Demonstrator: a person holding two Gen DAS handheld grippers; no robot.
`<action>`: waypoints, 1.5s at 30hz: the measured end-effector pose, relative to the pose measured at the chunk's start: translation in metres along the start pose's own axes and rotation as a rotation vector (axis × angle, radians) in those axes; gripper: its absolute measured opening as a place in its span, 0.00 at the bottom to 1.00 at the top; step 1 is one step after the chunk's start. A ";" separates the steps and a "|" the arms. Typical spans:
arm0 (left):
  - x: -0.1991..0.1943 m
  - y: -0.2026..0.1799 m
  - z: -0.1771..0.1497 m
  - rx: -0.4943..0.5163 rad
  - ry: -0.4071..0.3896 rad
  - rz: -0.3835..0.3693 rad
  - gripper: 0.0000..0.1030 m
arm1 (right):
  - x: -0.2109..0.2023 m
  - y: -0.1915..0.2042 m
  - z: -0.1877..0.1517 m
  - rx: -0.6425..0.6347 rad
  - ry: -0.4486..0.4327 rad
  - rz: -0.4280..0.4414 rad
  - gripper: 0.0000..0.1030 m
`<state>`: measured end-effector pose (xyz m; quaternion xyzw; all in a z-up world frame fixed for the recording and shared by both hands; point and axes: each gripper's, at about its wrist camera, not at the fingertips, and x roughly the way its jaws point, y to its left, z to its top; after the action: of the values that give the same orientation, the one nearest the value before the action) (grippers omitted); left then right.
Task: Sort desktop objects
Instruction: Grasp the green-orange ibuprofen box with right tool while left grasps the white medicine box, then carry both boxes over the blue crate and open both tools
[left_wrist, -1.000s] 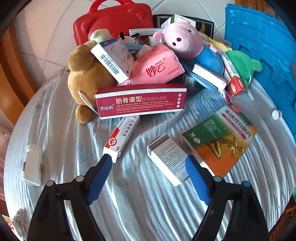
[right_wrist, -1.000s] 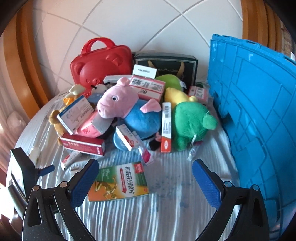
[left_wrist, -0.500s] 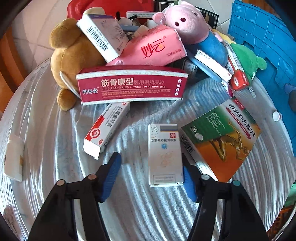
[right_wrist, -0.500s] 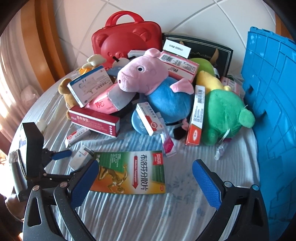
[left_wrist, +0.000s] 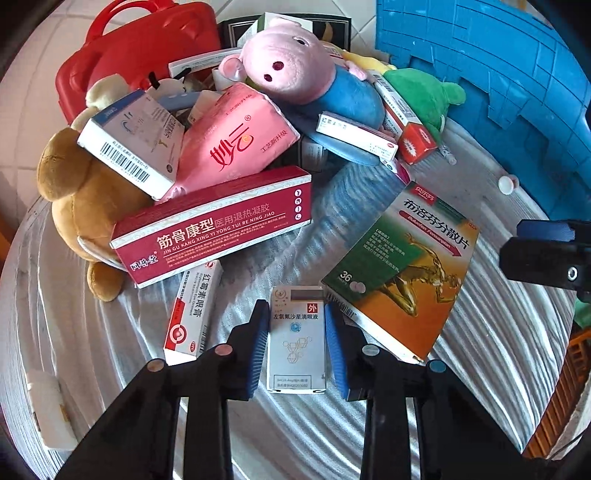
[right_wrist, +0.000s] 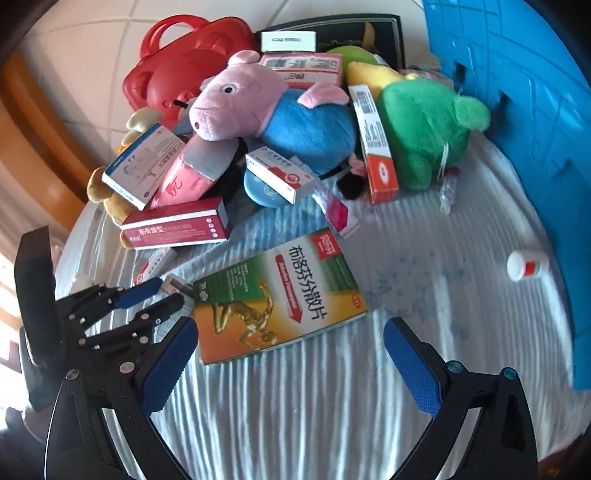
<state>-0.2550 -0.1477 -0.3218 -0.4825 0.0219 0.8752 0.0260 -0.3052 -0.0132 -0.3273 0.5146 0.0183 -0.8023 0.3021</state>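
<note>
Sorting looks barely begun: the left gripper (left_wrist: 297, 341) is clamped on a small white box (left_wrist: 297, 338), the right gripper (right_wrist: 290, 363) gapes empty (the toy-and-box pile (right_wrist: 280, 125) looks untouched).

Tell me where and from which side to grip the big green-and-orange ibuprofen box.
The ibuprofen box lies flat on the cloth, too wide across its face for the open right gripper. Judging by that, pinch its thin thickness at the near edge, which faces this gripper with bare cloth before it, one finger sliding under, coming in low.
</note>
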 end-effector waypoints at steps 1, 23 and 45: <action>0.001 0.002 0.001 0.019 0.003 -0.019 0.29 | 0.003 0.003 -0.002 0.050 0.003 0.003 0.99; 0.016 0.048 0.021 0.153 0.019 -0.256 0.29 | 0.088 0.059 0.009 0.590 -0.036 -0.449 1.00; -0.008 0.027 0.026 0.207 -0.027 -0.258 0.29 | 0.067 0.076 -0.019 0.173 0.043 -0.395 0.84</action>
<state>-0.2746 -0.1732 -0.3009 -0.4644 0.0495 0.8640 0.1882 -0.2713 -0.1000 -0.3707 0.5419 0.0560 -0.8334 0.0933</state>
